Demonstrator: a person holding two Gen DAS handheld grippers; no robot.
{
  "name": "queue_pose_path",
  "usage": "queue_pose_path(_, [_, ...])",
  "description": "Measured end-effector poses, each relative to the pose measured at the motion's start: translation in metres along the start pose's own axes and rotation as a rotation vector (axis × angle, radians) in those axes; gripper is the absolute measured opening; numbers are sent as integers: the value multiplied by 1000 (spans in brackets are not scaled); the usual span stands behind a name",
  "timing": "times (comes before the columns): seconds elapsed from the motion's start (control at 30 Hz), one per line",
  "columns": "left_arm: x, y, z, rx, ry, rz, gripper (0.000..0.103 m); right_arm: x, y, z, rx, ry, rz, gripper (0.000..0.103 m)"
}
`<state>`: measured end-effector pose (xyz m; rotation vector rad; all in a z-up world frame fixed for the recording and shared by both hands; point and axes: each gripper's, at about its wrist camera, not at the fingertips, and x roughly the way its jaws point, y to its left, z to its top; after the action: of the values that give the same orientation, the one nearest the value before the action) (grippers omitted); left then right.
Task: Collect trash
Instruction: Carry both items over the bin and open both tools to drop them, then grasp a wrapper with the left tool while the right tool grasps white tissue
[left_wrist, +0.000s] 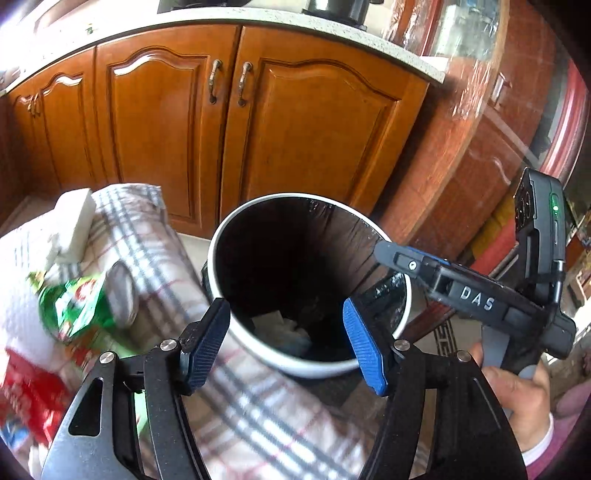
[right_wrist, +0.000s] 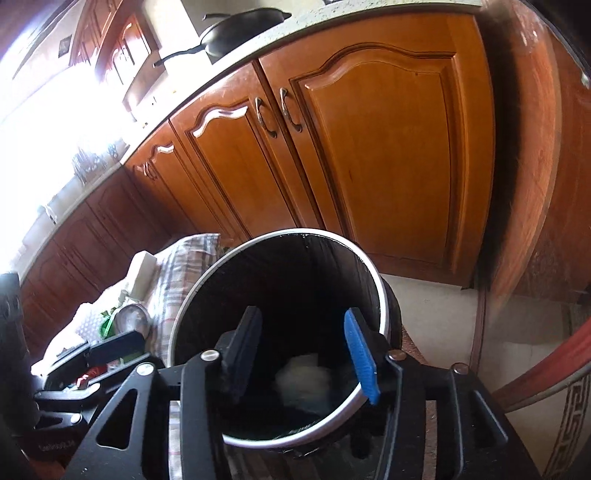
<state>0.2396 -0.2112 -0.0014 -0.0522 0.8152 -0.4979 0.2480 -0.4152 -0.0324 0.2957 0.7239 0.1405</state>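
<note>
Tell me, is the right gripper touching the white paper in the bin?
Apart. In the right wrist view the right gripper stands open above the bin's rim, while the white paper lies far below at the bottom.

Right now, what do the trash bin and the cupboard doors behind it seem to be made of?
The trash bin: probably plastic, with a smooth, slightly glossy white rim; a thin, wrinkled black plastic liner lies inside. The cupboard doors: wood or wood veneer, with orange-brown visible grain and a varnished sheen.
</note>
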Motion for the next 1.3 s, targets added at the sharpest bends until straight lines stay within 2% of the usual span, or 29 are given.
queue_pose_path(0.03, [-6,3,-6,-10,-9,-7,65,-2,1,0,4,-6,6,60])
queue_pose_path(0.1, [-20,9,-16,-27,-26,-15,67,-9,6,-5,9,-23,22,79])
queue_pose_path(0.17, [-36,15,-29,-48,-46,-20,68,-16,11,-11,11,-39,35,84])
queue_pose_path(0.4, [-84,46,-71,-131,-86,17,68,-33,49,-46,-1,-35,104,86])
queue_pose_path(0.77, [-148,110,-125,-229,-133,108,68,-37,118,-102,-42,56,222,86])
queue_pose_path(1.13, [-164,165,-147,-294,-117,207,68,-29,176,-127,-127,111,292,86])
queue_pose_path(1.3, [-156,179,-146,-305,-84,211,68,-23,192,-128,-152,125,312,85])
